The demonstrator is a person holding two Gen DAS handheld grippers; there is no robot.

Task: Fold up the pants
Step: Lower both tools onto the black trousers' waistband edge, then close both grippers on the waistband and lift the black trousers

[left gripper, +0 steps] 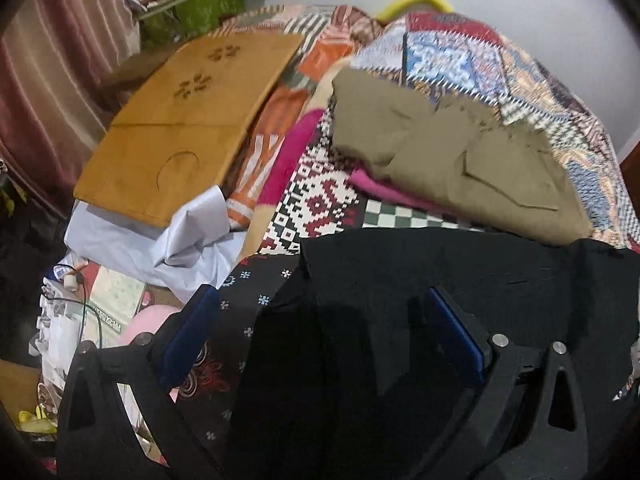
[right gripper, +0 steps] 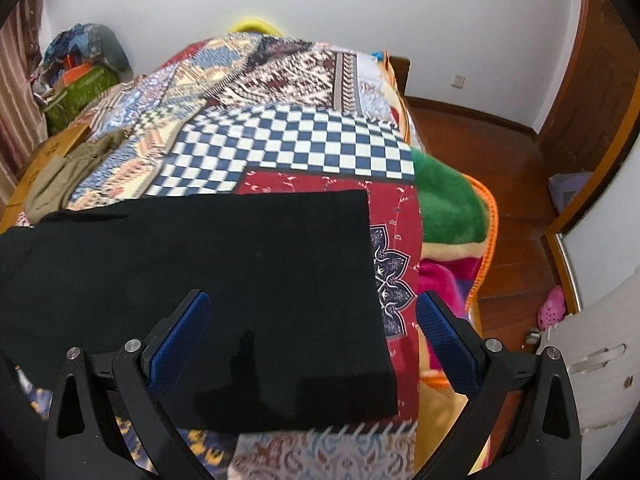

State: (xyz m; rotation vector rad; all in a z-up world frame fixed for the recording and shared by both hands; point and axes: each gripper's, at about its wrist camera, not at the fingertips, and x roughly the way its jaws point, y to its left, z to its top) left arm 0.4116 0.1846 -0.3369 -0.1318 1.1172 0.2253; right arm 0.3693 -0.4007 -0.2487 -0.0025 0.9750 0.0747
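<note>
Black pants (right gripper: 192, 280) lie flat on the quilt (right gripper: 288, 148), beneath both wide-open, empty grippers: left (left gripper: 324, 340), right (right gripper: 312, 340).

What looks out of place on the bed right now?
The black pants lie flat with a straight edge. The khaki pants sit rumpled on a pink blanket, and a wooden board lies tilted over crumpled white cloth. Both hand-held grippers are open.

Black pants (right gripper: 200, 280): left end cut off by the right wrist frame; folds unreadable in the dark cloth. Khaki garment (left gripper: 452, 160): edges motion-blurred. Yellow object (right gripper: 252, 26) behind the patchwork quilt (right gripper: 280, 80): mostly hidden, unidentifiable.
</note>
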